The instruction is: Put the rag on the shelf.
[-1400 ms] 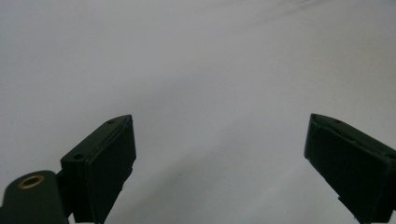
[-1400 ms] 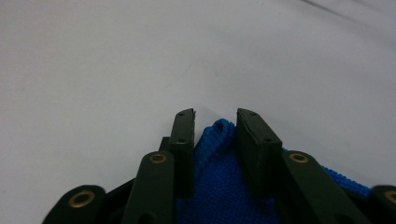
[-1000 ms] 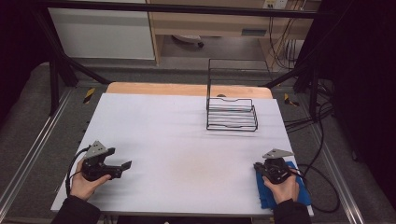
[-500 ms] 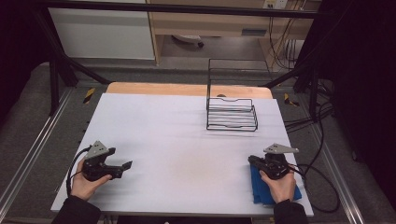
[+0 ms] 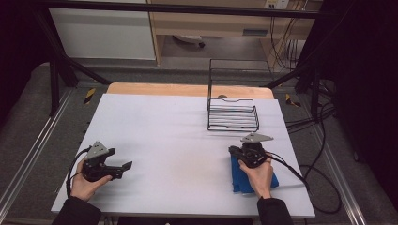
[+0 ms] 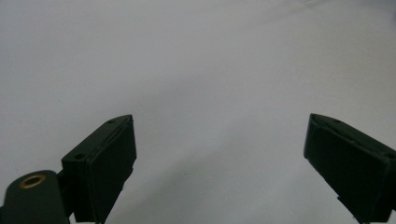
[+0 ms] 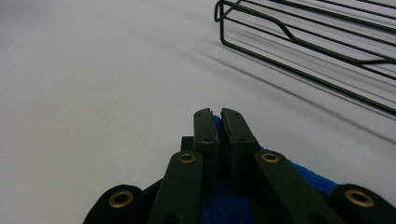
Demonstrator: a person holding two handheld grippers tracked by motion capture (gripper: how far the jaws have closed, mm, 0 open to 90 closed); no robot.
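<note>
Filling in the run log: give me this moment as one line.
right gripper: shut on blue cloth | left gripper: open, nothing between jaws | wire rack: empty, apart from both

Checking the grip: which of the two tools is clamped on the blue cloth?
The right tool, jaws pinched on the blue cloth. The left tool stands wide open, holding nothing.

One camera hangs above my side of the white table [image 5: 178, 140], looking forward and down, far enough to take in the whole top, my two hands and the black wire rack [image 5: 233, 115] at the far right. The camera on my left gripper [image 6: 219, 154] sits low and close, facing bare tabletop. The one on my right gripper [image 7: 218, 116] also rides low, looking along the tabletop toward that wire rack [image 7: 317, 42], with the blue cloth [image 7: 308, 175] beneath it; rack and cloth [image 5: 244, 176] are what it shares with the high view.
</note>
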